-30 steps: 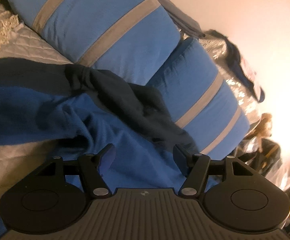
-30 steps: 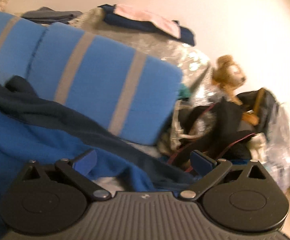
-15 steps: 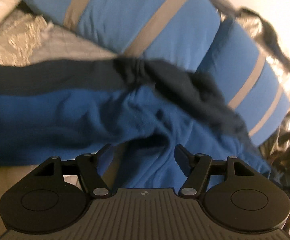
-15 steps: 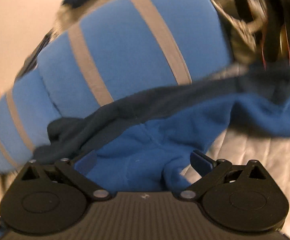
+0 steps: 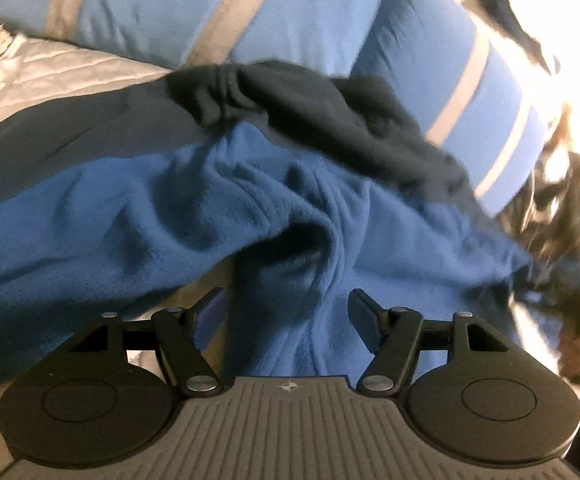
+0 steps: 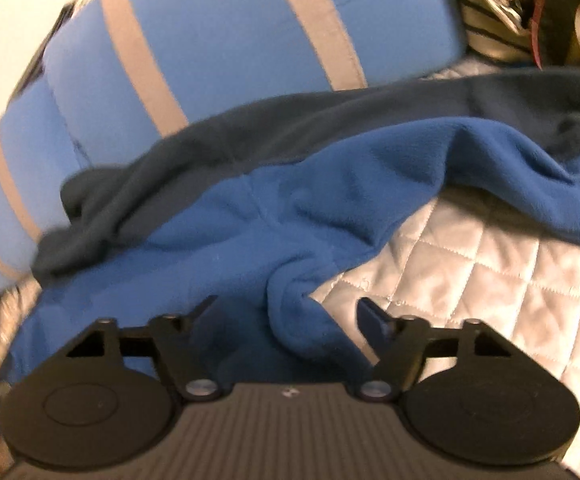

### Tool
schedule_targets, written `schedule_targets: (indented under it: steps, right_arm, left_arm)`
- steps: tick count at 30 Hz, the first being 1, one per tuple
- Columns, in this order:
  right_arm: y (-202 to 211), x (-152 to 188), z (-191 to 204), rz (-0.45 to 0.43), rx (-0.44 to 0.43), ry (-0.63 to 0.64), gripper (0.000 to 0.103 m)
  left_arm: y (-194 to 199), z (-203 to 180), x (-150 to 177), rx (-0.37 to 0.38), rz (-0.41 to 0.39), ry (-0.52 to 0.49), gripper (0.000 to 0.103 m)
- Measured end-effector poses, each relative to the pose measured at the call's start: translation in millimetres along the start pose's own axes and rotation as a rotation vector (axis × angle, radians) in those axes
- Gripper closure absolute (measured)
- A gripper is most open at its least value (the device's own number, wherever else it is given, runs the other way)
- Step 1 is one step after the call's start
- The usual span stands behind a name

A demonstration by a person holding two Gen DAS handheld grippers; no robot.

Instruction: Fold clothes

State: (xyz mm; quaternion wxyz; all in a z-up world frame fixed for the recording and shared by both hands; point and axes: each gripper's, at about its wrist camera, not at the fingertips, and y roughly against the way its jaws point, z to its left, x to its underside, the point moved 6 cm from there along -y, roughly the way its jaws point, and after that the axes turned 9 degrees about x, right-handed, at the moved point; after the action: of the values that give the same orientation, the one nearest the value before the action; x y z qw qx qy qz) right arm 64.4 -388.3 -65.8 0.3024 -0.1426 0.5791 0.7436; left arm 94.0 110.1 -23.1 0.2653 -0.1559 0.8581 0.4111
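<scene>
A blue fleece garment (image 5: 178, 216) with a dark navy band (image 5: 330, 120) along its far edge lies rumpled across a pale quilted bed cover (image 6: 490, 264), its navy edge bunched against two blue pillows with grey stripes (image 5: 218, 12). The left gripper (image 5: 286, 304) has its jaws spread wide, with a raised fold of the blue fleece running between them; whether the pads touch the cloth I cannot tell. The right gripper (image 6: 288, 312) is likewise spread apart, a twisted ridge of the same fleece lying in the gap, with the right finger (image 6: 374, 320) over bare quilt. Dark clutter (image 6: 538, 8) sits blurred beyond the pillows
</scene>
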Motion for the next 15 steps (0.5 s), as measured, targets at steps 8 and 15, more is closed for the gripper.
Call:
schedule_targets:
  steps: [8,15]
  right_arm:
    - [-18,5,10,0.020,0.099,0.063,0.085]
    - [-9,-1,-11,0.017,0.157,-0.065,0.097]
  left_arm:
    - [-10,1,13,-0.094,0.052,-0.002,0.087]
    - [15,13,21,-0.096,0.110,0.181,0.094]
